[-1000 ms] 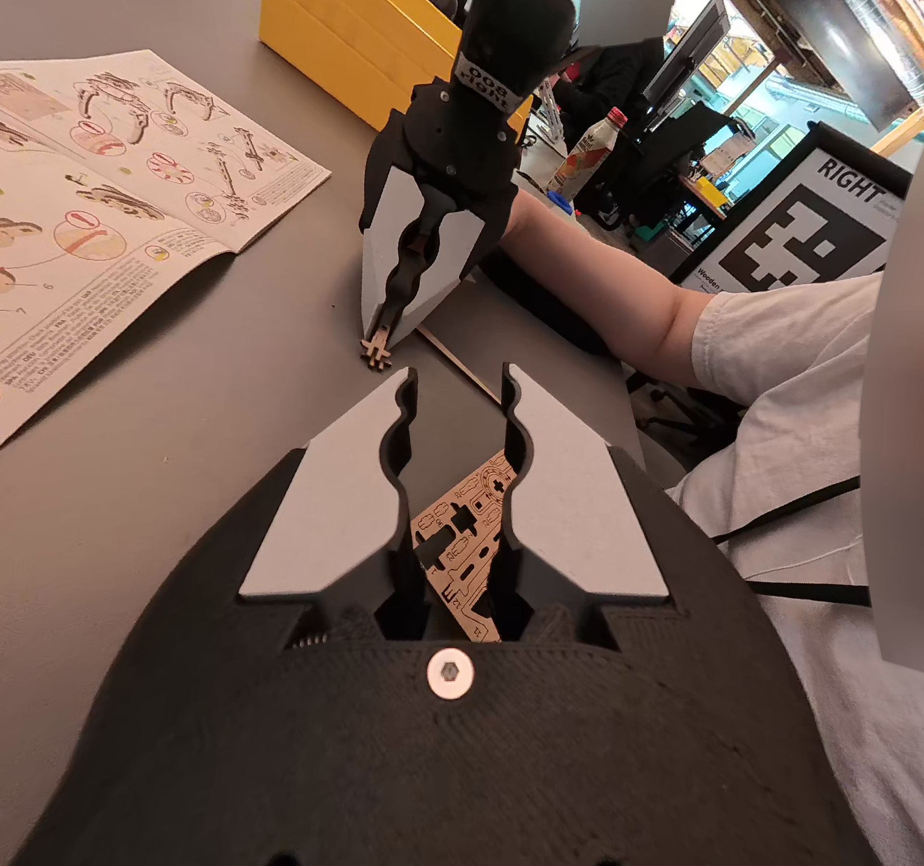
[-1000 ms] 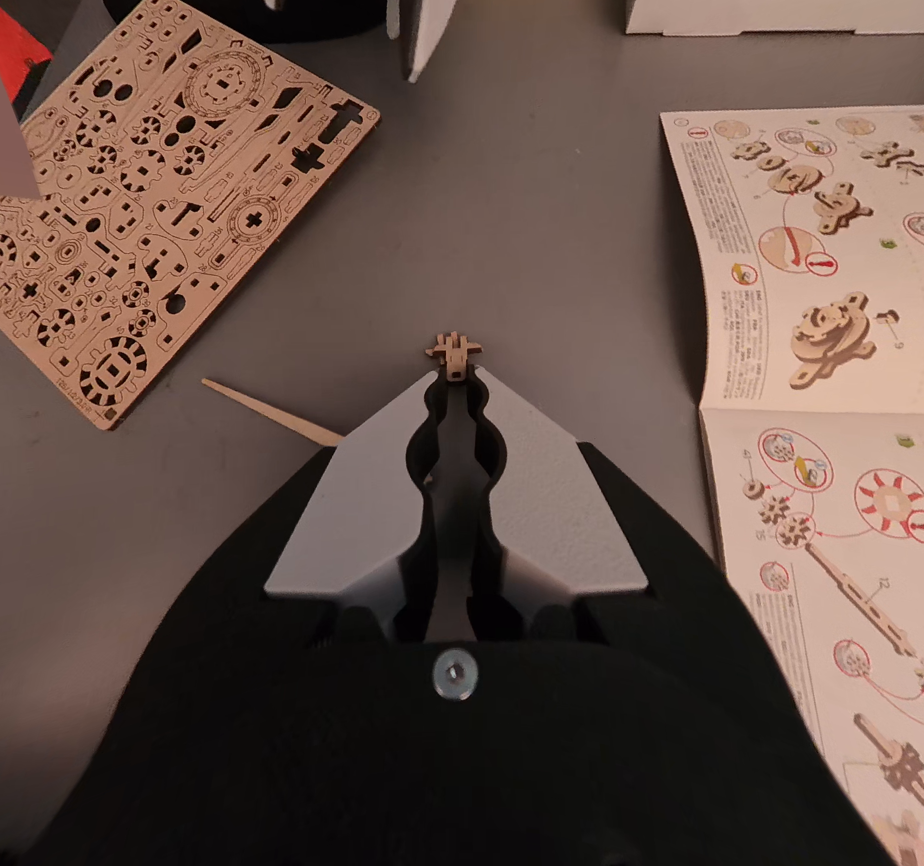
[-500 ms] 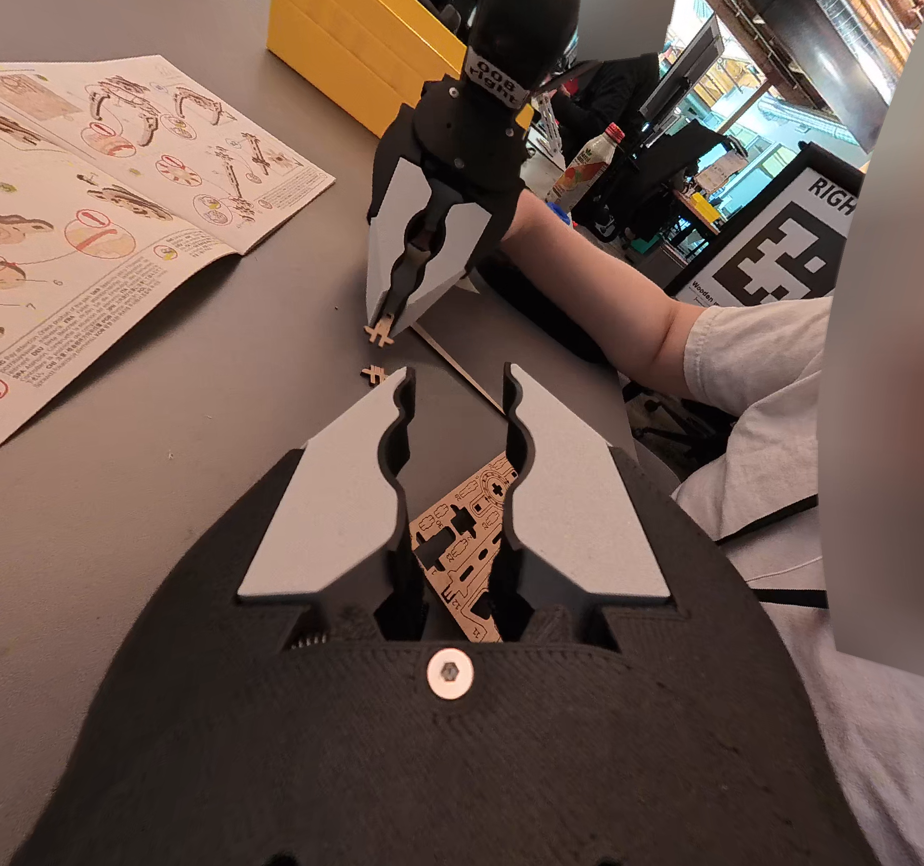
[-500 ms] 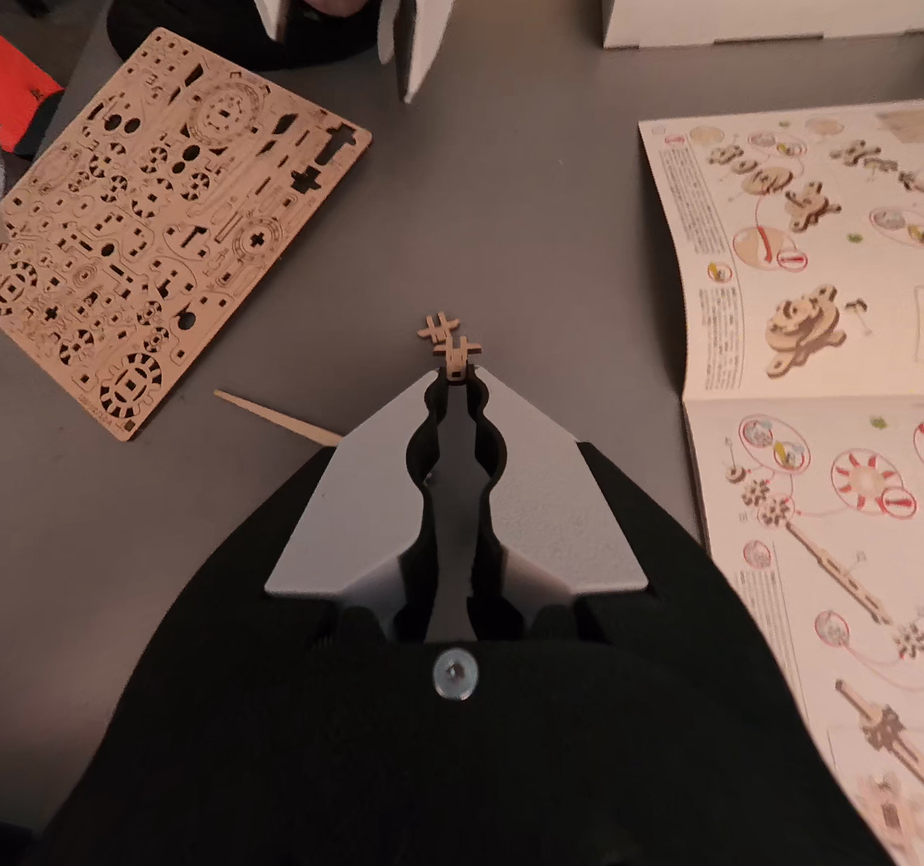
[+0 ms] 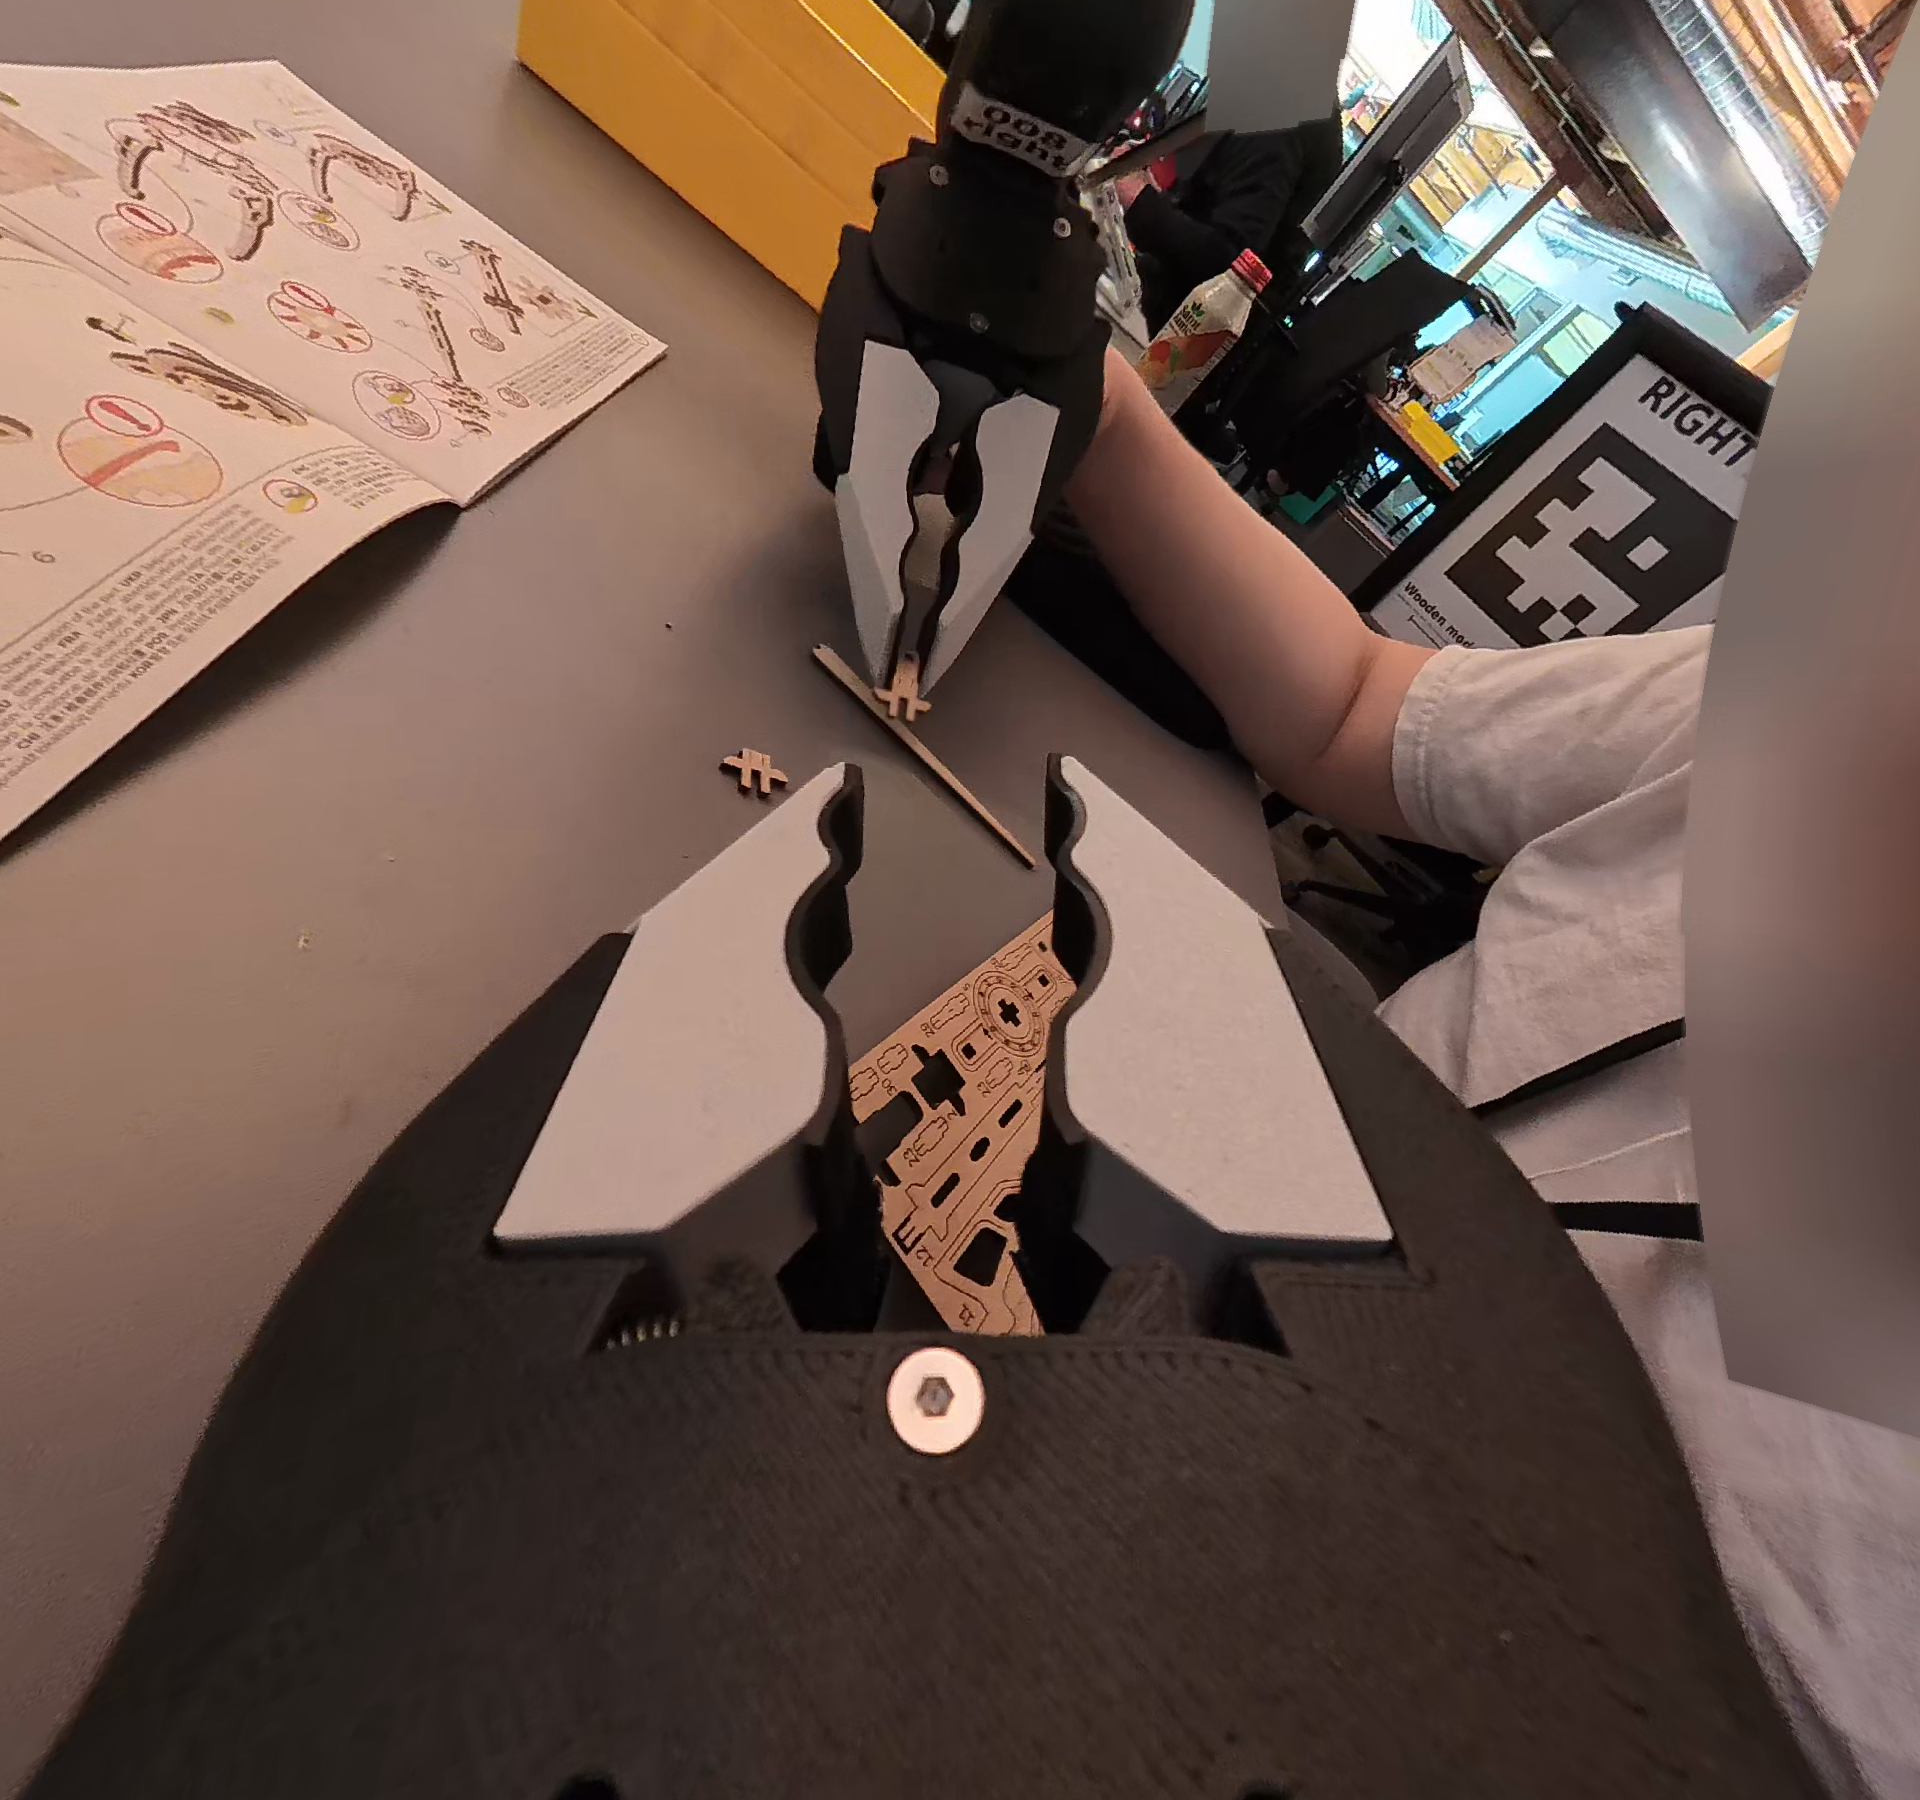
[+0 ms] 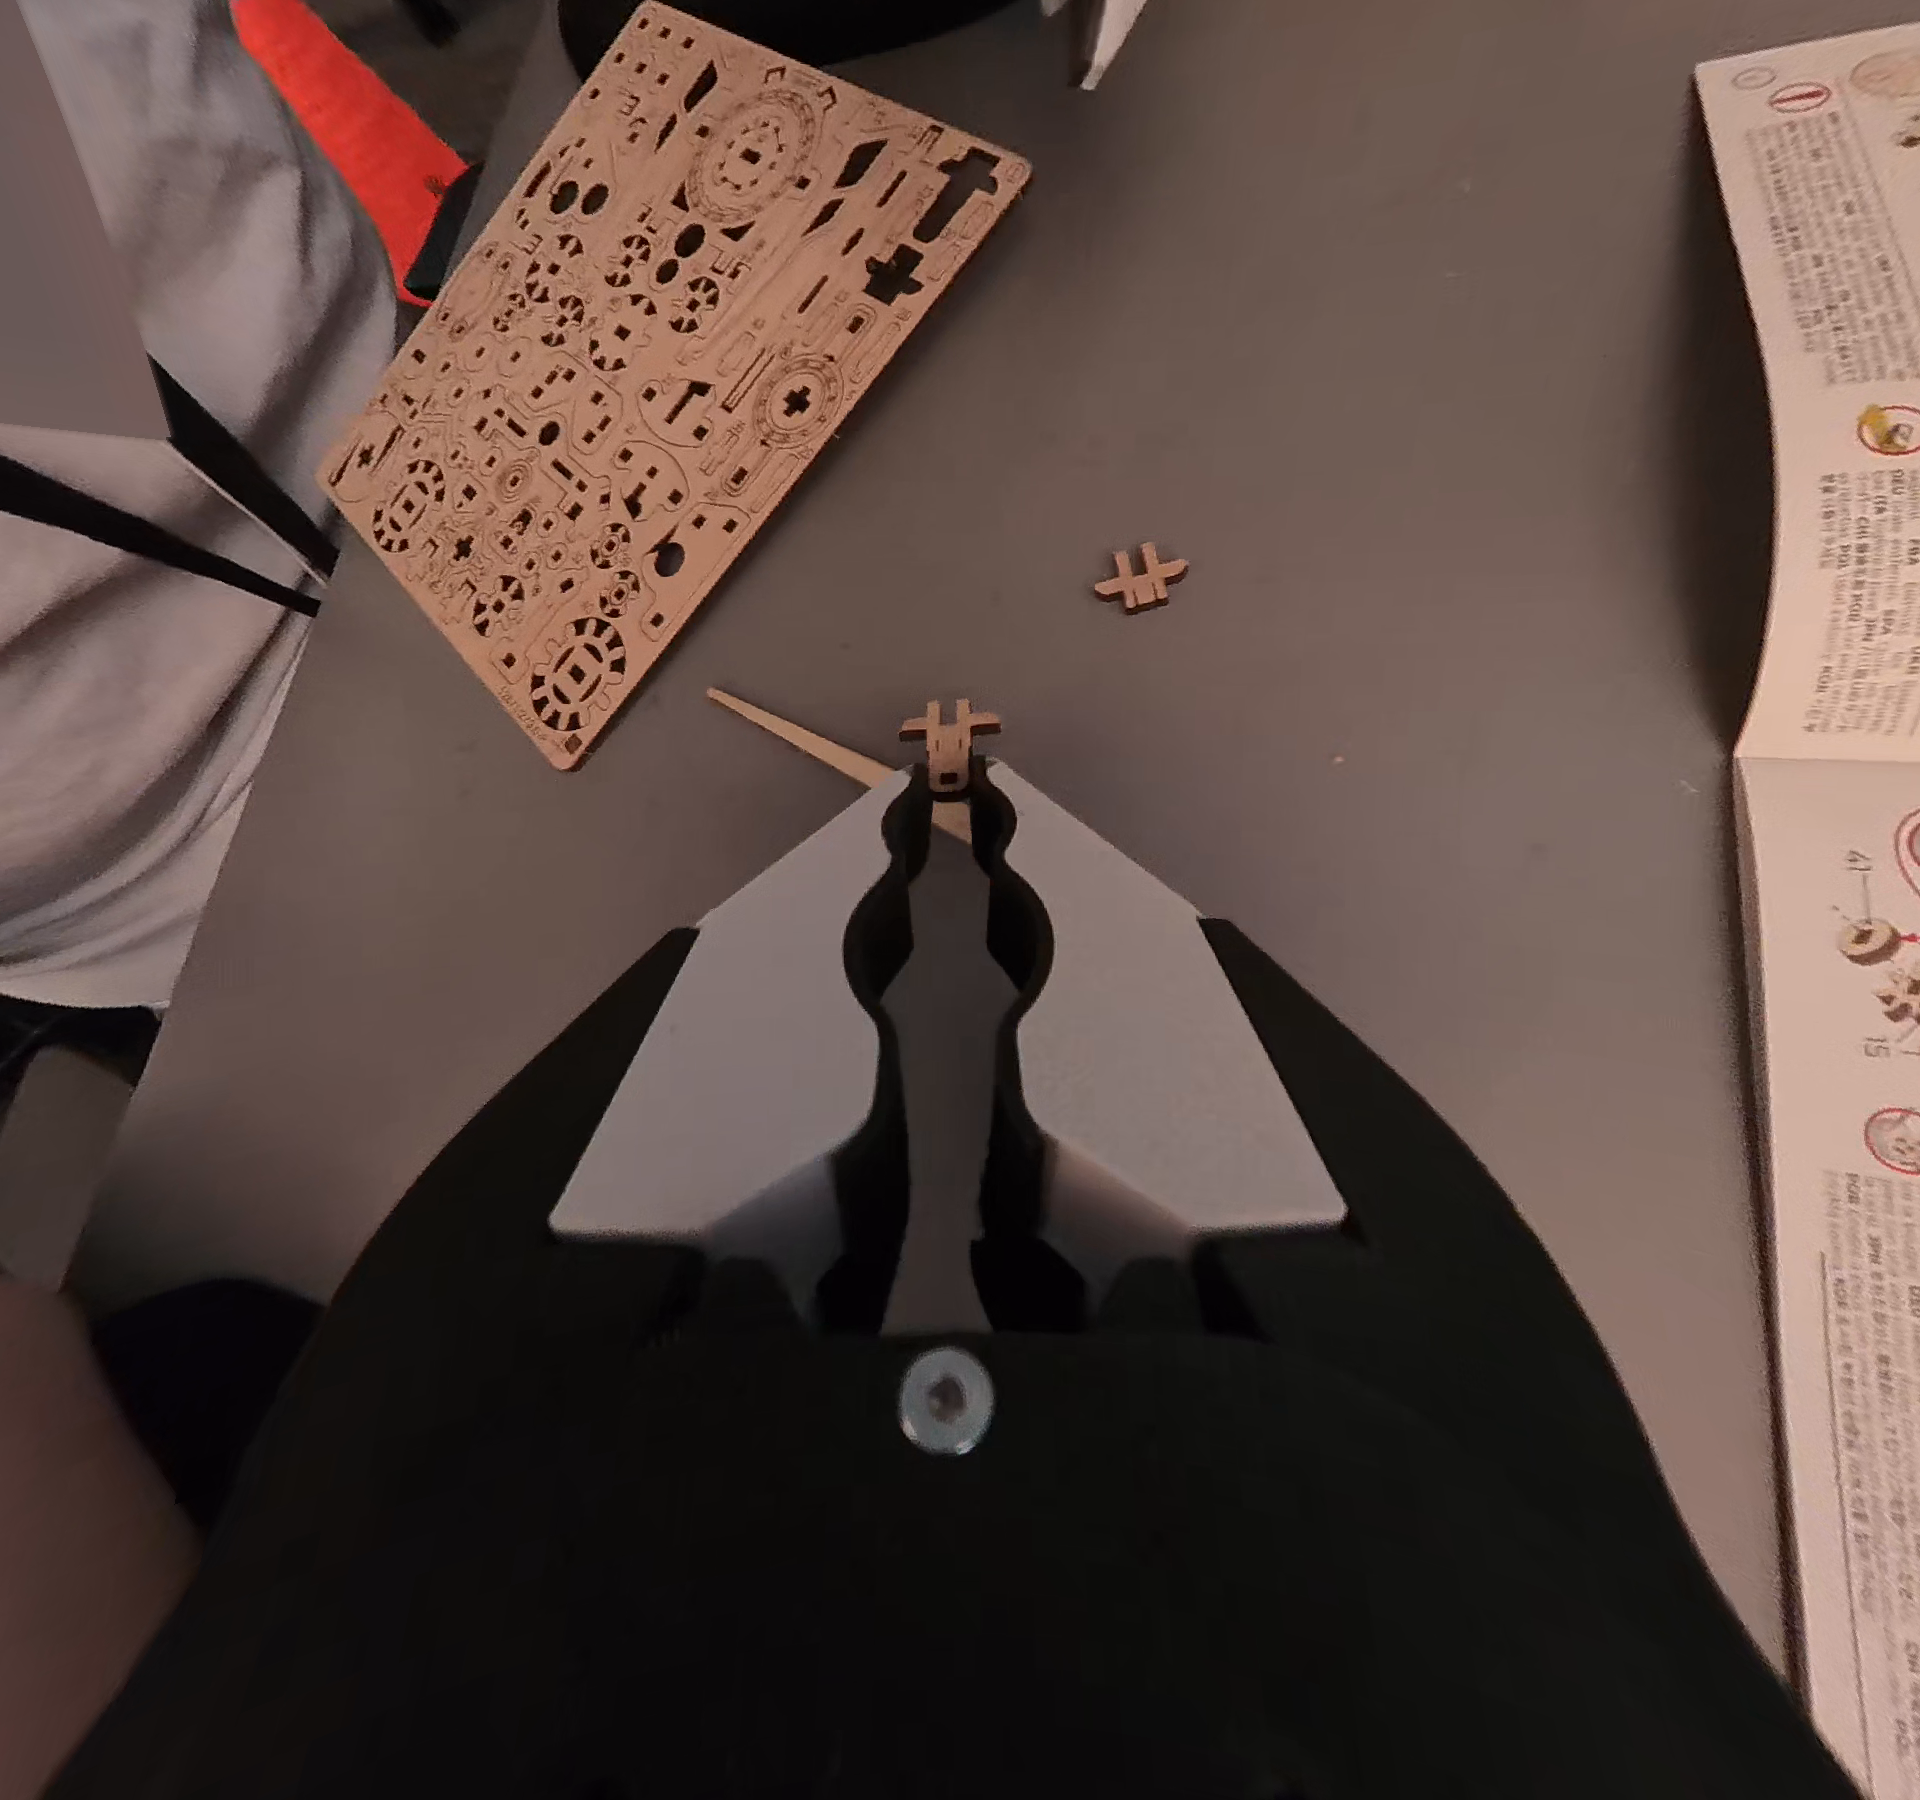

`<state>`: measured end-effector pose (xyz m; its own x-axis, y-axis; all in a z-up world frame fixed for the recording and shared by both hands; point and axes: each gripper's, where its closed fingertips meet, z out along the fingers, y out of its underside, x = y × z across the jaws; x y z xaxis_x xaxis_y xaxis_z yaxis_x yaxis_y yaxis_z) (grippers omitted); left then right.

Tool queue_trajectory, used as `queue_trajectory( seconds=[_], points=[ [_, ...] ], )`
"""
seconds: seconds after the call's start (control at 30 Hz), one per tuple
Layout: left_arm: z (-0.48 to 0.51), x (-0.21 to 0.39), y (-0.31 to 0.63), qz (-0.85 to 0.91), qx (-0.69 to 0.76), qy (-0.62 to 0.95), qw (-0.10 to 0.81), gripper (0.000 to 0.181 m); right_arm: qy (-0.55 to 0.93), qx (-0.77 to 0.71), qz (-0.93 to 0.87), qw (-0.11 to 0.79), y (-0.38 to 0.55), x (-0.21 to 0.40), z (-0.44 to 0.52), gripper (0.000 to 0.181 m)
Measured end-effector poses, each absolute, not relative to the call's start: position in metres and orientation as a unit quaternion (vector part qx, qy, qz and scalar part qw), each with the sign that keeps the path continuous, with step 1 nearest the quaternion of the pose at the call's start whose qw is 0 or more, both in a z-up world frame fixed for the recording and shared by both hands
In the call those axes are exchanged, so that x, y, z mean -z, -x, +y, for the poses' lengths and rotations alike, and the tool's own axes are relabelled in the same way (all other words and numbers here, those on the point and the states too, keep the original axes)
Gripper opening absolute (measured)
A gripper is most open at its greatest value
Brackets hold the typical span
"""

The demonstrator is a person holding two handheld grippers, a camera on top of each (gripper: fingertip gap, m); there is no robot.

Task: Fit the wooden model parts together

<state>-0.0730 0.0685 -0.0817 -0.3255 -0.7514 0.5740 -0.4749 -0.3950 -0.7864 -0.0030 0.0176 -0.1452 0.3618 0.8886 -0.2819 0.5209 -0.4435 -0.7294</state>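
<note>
pinching a small wooden cross piece (image 6: 948,734) at its very tips, the right gripper (image 6: 951,774) sat at centre frame of the right wrist view, fingers drawn narrow around it, low over the grey table (image 6: 1351,400). a second cross piece (image 6: 1140,579) lay loose, up and to the right of it. a thin wooden stick (image 6: 800,739) ran just left of the tips. the punched wooden sheet (image 6: 665,368) rested upper left. the left gripper (image 5: 951,794) hung wide and empty, lower centre of the left wrist view. an instruction booklet (image 5: 239,379) lay upper left.
</note>
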Motion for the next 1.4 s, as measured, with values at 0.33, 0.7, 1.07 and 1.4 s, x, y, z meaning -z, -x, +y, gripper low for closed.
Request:
queue_trajectory(
  seconds=[0.33, 0.7, 1.07, 1.4],
  points=[
    [0.068, 0.082, 0.073, 0.534, 0.615, 0.57, 0.105, 0.033, 0.797, -0.292, -0.459, 0.262, -0.008, 0.15, 0.015, 0.012],
    [0.067, 0.082, 0.073, 0.529, 0.621, 0.57, 0.097, 0.032, 0.808, -0.273, -0.454, 0.257, -0.017, 0.152, 0.015, 0.016],
    [0.071, 0.08, 0.073, 0.516, 0.63, 0.573, 0.094, 0.032, 0.774, -0.224, -0.448, 0.389, 0.01, 0.129, 0.066, 0.026],
    [0.071, 0.08, 0.072, 0.513, 0.632, 0.573, 0.091, 0.031, 0.785, -0.205, -0.475, 0.341, 0.024, 0.155, 0.07, 0.019]
  ],
)
